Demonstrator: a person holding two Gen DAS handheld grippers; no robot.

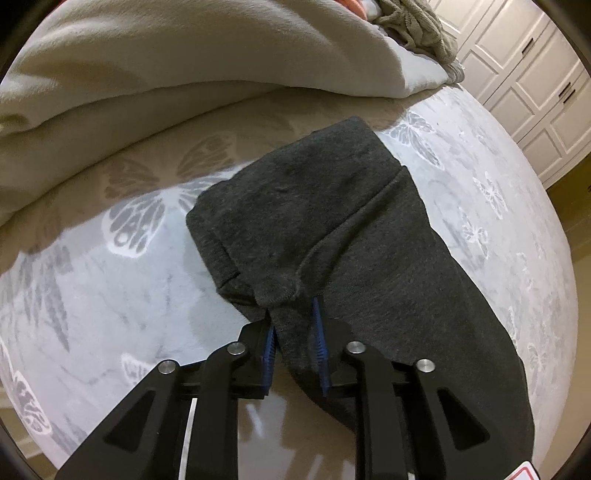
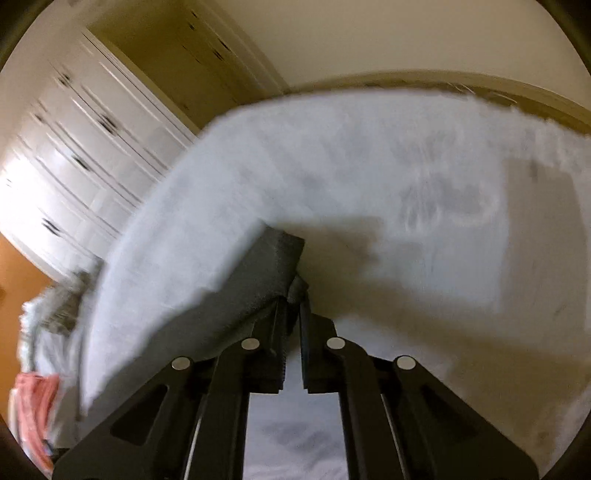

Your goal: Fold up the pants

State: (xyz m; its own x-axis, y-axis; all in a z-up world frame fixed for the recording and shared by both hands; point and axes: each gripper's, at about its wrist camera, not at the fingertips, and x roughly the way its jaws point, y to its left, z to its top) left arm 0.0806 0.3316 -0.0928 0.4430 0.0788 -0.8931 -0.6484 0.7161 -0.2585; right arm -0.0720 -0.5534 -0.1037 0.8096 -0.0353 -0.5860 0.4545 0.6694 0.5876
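Dark grey pants [image 1: 332, 221] lie folded on the butterfly-print bed cover [image 1: 110, 295]. My left gripper [image 1: 293, 317] points down at their near edge. A fold of the cloth runs between its blue pads [image 1: 319, 343], and the jaws stand slightly apart, with a sliver of gap beside the left pad. In the blurred right wrist view, my right gripper [image 2: 293, 306] is shut on a corner of the pants [image 2: 266, 273]. The cloth hangs as a grey band trailing down to the left, raised above the bed cover [image 2: 406, 184].
A bunched beige blanket [image 1: 147, 74] lies across the far side of the bed, with a heap of other laundry [image 1: 417, 26] behind it. White panelled wardrobe doors [image 1: 535, 92] stand past the bed edge. More clothes [image 2: 40, 369] sit at the left of the right wrist view.
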